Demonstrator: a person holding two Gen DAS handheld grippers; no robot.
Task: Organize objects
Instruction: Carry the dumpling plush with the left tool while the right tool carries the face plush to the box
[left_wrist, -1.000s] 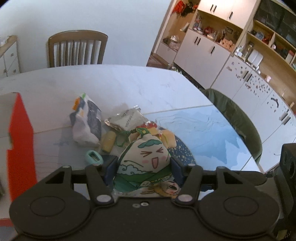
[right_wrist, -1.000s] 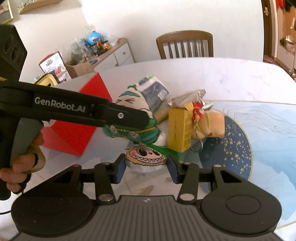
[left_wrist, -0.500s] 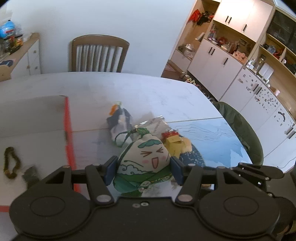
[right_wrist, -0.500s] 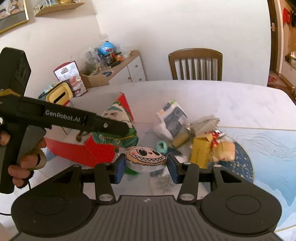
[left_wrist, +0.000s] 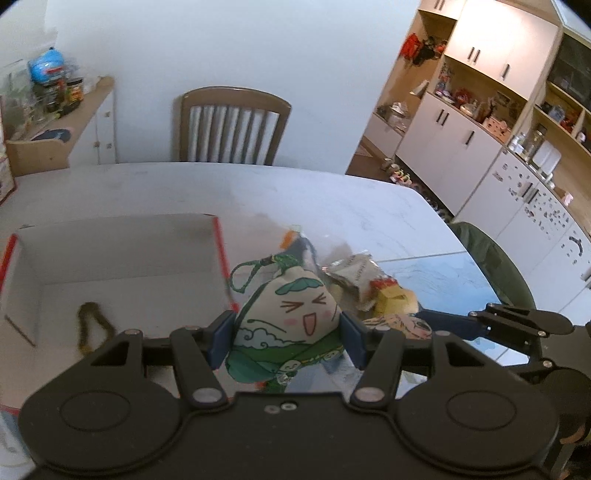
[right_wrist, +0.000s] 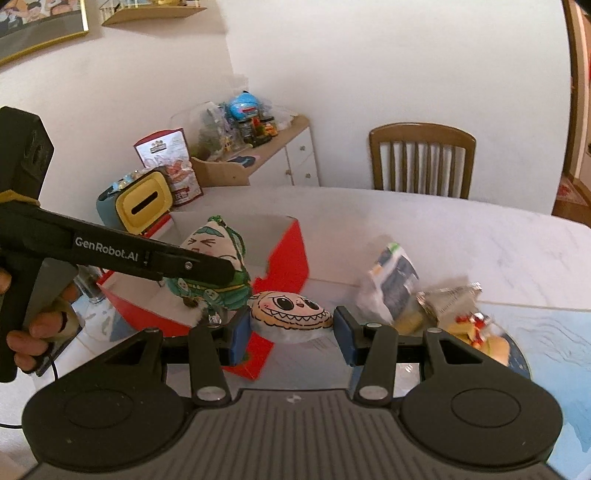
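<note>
Stretching toward a wooden chair (left_wrist: 232, 125) and white cabinets (left_wrist: 461, 147), the marble counter (left_wrist: 332, 199) carries a red box (left_wrist: 110, 258). Left gripper (left_wrist: 286, 339) fingers (left_wrist: 221, 338) squeeze the green pouch (left_wrist: 288, 321) beside the box; right gripper (right_wrist: 291, 336) fingers (right_wrist: 236, 338) clamp the grinning plush (right_wrist: 291, 314).

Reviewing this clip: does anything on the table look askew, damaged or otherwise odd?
Nothing looks damaged or spilled. The only disorder is the loose pile of snack packets and small toys on the table beside the red box, unsorted. Both plush charms are clamped: the green one in the left gripper, the toothy one in the right gripper.
</note>
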